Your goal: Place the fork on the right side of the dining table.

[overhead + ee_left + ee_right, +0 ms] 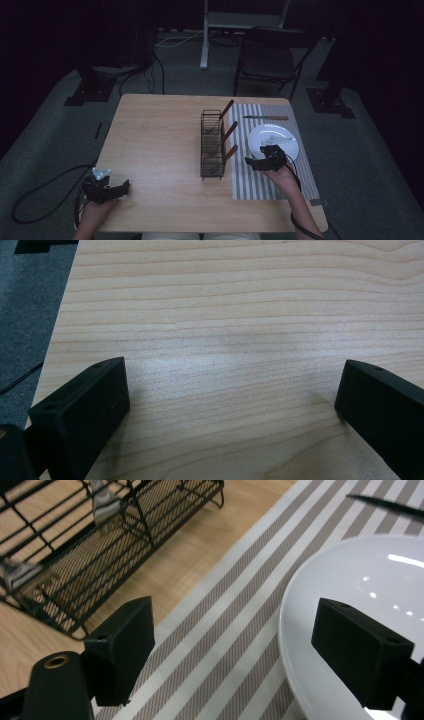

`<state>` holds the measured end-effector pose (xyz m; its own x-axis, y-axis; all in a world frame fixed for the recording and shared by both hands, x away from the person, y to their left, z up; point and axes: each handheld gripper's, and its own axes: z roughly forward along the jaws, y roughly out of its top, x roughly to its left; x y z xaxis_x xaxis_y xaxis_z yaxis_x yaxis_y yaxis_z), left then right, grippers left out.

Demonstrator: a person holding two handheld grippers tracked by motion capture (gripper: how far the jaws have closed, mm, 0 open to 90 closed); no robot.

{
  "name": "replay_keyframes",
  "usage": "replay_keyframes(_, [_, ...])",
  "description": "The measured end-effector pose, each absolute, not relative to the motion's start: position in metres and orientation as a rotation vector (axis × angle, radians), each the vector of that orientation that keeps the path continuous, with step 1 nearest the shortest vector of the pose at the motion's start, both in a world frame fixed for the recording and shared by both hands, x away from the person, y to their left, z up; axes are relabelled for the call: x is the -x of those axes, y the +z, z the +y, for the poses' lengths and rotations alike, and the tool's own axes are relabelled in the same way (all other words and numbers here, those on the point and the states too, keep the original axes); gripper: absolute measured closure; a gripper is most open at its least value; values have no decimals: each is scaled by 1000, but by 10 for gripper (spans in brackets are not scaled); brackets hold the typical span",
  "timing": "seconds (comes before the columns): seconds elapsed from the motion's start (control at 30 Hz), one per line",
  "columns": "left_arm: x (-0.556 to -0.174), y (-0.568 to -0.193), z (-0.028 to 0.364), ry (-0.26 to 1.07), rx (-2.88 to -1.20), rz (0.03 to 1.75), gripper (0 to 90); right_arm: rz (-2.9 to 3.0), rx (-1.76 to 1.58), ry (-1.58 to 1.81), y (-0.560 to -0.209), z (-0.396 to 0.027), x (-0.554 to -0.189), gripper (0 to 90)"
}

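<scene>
**Right tongs poised at the plate's edge, left tongs parked**

Right of centre in the high view, the right tongs (256,162) hover over the striped placemat (260,185), just at the near-left rim of the white plate (280,137). In the right gripper view the jaws stand wide apart with nothing between them: one is over the mat's stripes, the other over the plate's rim (300,630). That straddle suggests the plate's edge, or the ground beside it, is what the hand is lining up on.

The wire rack (212,145) sits left of the mat on the surface (155,150), holding three wooden-handled utensils (230,131) that lean out toward the mat, handles up and easy to grab. A knife (265,118) lies flat on the mat beyond the plate, probably already laid as part of a place setting.

The left tongs (125,187) rest at the lower left of the high view, open and empty over bare wood (225,350), well apart from the work, likely kept clear.
</scene>
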<state>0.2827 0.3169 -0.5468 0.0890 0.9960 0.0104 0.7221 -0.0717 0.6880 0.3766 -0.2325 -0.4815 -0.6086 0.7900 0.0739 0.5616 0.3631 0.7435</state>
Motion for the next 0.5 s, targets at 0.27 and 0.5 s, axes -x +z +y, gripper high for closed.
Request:
replay_keyframes(0.27, [-283,-547,317,684,-1850,1685,14,2323,-1174,1108,-467,-227,-395,171])
replay_keyframes(0.5, [-283,-547,317,683,-1850,1686,14,2309,-1164,1134,-457,-222,-405,171])
